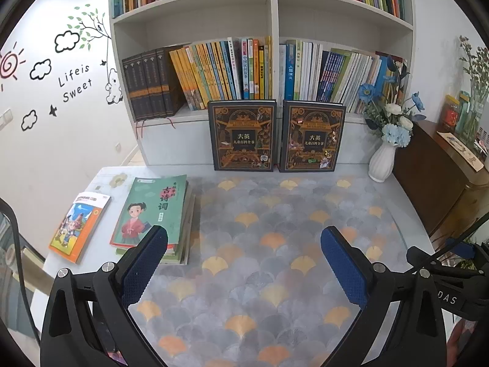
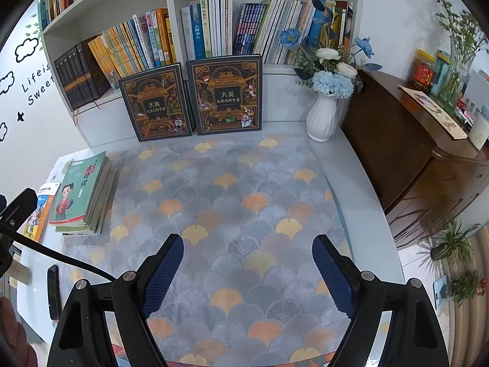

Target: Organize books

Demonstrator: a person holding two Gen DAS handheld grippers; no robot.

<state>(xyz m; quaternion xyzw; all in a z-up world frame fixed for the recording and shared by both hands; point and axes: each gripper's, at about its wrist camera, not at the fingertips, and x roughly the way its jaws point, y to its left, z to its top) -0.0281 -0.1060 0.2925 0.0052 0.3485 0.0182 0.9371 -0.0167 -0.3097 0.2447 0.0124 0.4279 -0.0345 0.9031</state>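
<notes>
Both wrist views angled down over the surface, facing the bookshelf. Left view nearer the book stack; right view nearer the vase. Shared: the two dark upright books, shelf, patterned mat.

Bright, even light — soft shadows, fisheye-bent dark edges.

Left gripper hangs tilted downward, its blue-padded fingers spread wide with nothing between them. Right gripper mirrors it, angled down a touch steeper, jaws standing well apart and empty. Off to its left the other gripper's black body edges into its view.
</notes>
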